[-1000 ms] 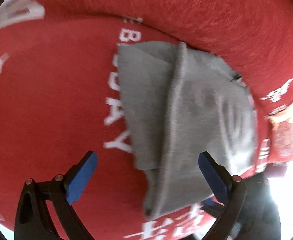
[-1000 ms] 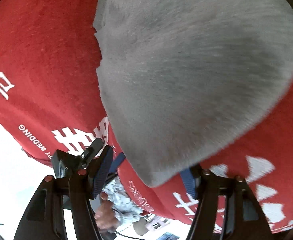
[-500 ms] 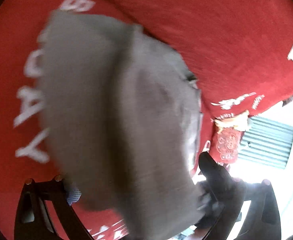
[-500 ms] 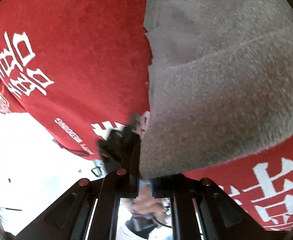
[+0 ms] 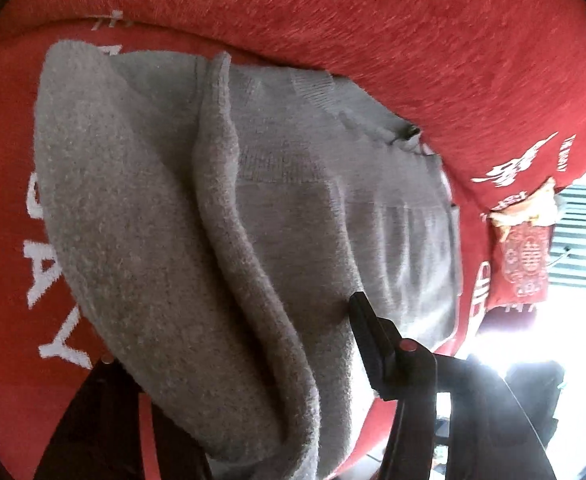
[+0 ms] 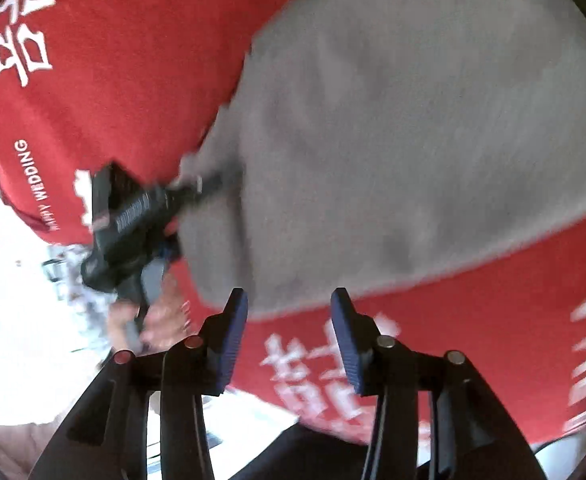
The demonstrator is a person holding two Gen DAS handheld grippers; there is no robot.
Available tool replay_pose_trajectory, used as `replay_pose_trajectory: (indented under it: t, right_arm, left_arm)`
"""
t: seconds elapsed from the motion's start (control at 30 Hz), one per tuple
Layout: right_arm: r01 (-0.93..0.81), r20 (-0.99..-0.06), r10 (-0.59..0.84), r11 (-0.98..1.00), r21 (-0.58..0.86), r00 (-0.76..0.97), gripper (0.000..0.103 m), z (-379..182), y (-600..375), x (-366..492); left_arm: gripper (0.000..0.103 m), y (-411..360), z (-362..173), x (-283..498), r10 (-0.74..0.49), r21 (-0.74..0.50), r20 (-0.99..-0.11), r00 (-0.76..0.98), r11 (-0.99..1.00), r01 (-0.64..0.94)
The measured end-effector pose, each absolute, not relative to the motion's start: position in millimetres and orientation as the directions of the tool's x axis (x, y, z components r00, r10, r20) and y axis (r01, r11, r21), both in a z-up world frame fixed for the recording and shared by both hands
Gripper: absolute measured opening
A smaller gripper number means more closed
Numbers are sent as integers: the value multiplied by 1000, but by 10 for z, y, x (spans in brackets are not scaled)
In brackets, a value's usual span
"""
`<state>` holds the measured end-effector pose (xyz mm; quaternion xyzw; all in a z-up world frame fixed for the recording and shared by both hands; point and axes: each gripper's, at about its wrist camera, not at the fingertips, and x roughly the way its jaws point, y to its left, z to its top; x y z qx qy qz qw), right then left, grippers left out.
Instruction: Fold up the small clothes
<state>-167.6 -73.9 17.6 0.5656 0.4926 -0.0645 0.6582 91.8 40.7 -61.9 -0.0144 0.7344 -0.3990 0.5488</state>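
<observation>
Red blanket (image 5: 373,20) (white lettering), left claw (image 5: 229,360) gripping grey sweater (image 5: 173,240), right claw (image 6: 289,332) released, bright window (image 5: 581,236) beyond

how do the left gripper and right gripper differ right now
The left gripper has the grey knit garment draped over it, one finger hidden under the fabric; the right gripper is empty, with its blue pads apart.

The left sits in among the folds; the right sits at the garment's edge, with the red printed cover showing between its fingers.

Both are black two-finger grippers working on the same garment.
</observation>
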Motion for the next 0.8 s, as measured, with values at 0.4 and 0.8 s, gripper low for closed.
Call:
replay_pose_trajectory:
  t: [0.4, 0.8]
  right_arm:
    - [681, -880, 275, 557, 475, 388, 10, 53, -1306, -1088]
    - [627, -862, 358, 591, 507, 360, 8, -151, -1280, -1180]
  left_arm:
    - [50, 357, -648, 873, -391, -515, -854, -342, 727, 455]
    - [22, -6, 171, 676, -514, -547, -827, -228, 641, 539]
